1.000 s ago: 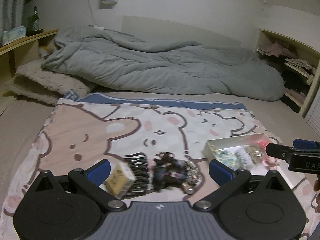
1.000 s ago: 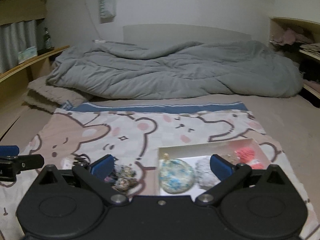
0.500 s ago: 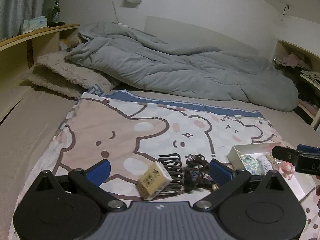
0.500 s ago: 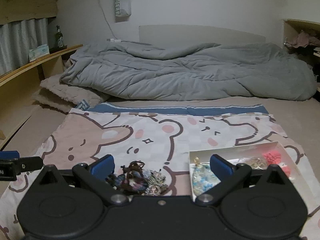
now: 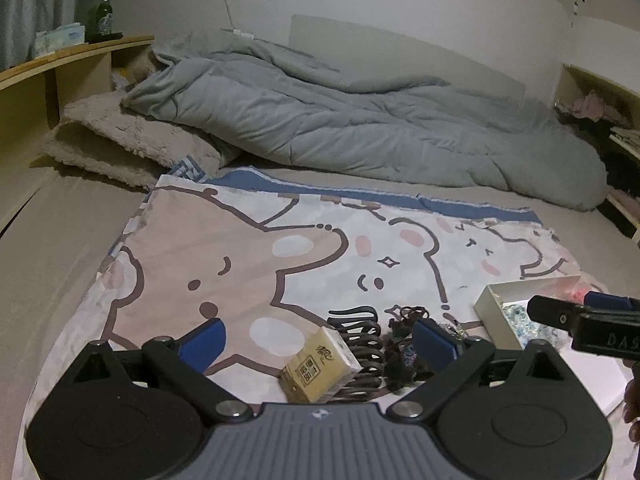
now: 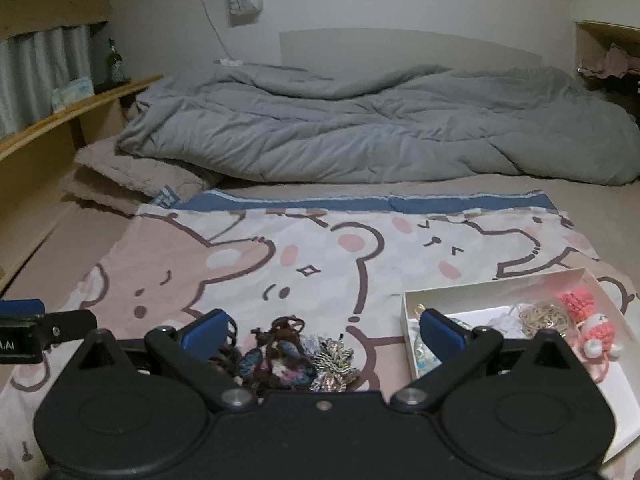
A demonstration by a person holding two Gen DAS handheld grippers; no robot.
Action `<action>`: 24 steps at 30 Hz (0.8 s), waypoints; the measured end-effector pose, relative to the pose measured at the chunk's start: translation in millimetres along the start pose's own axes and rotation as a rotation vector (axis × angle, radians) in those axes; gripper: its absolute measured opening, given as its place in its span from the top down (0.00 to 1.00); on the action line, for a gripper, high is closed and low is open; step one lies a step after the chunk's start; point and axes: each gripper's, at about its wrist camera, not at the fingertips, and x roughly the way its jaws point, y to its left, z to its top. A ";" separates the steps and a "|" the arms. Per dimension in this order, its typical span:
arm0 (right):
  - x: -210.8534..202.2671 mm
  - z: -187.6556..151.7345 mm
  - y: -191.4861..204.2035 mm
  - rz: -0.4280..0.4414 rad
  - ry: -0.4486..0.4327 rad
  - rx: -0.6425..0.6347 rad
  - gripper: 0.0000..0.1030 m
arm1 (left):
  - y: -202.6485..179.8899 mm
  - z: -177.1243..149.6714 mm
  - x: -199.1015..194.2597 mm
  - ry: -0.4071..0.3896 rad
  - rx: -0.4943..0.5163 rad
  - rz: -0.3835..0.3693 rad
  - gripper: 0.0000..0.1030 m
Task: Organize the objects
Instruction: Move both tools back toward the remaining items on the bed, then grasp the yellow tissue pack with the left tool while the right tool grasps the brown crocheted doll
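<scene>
My left gripper (image 5: 318,344) is open and empty above a small yellow tissue pack (image 5: 318,366), a black claw hair clip (image 5: 358,346) and dark scrunchies (image 5: 402,354) on the bear-print cloth. My right gripper (image 6: 324,334) is open and empty over a heap of scrunchies (image 6: 296,360). A white box (image 6: 404,308) to its right holds a blue patterned item (image 6: 424,354), rubber bands (image 6: 542,316) and pink knitted pieces (image 6: 576,300). The box also shows in the left wrist view (image 5: 494,316), with the right gripper's finger (image 5: 560,318) over it.
The bear-print cloth (image 5: 248,272) lies on a beige bed. A crumpled grey duvet (image 5: 360,128) and a fluffy pillow (image 5: 128,148) lie behind it. A wooden shelf (image 5: 60,68) with a bottle stands at the left, open shelves (image 5: 600,100) at the right.
Both grippers have drifted to the left across the cloth; the box has slid toward the right edge in both views. The jaws stay open and empty.
</scene>
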 end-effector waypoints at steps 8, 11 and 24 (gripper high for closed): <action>31.7 1.2 -12.0 0.040 0.051 0.077 0.18 | -1.1 2.8 41.9 0.077 0.001 -0.004 0.11; 44.8 0.3 -14.1 0.074 0.069 0.093 0.24 | 2.4 3.0 60.1 0.127 -0.055 -0.016 0.13; 105.9 -6.0 3.1 0.147 0.133 0.048 0.39 | 23.1 -6.3 127.8 0.273 -0.285 -0.047 0.17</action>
